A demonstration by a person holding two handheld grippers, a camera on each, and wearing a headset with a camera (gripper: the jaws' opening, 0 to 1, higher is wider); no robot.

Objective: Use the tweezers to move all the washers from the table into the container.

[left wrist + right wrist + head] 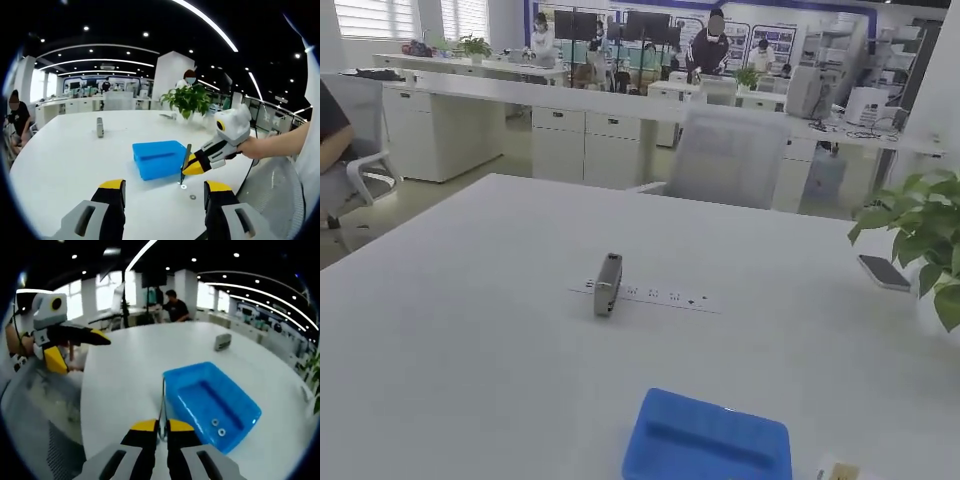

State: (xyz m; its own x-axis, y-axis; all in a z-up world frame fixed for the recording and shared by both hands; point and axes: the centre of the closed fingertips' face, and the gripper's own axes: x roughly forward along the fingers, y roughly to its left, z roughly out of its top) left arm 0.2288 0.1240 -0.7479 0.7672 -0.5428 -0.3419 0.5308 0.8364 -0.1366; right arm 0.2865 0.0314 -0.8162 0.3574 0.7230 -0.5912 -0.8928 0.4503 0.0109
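The white table (pixel 470 350) carries a blue container (pixel 157 167) near its front edge, two washers (pixel 215 422) inside. The right hand-held gripper (pixel 159 426) clenches the tweezers (pixel 185 159) point-down over a loose washer (pixel 183 187) beside it, ready for picking. The left hand-held gripper (pixel 165 186) hangs released.

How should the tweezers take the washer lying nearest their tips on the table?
Pinch the washer across its ring, one tip of the tweezers in the hole and one outside, coming down from above. It lies flat on the table, so a sideways approach likely finds little edge.
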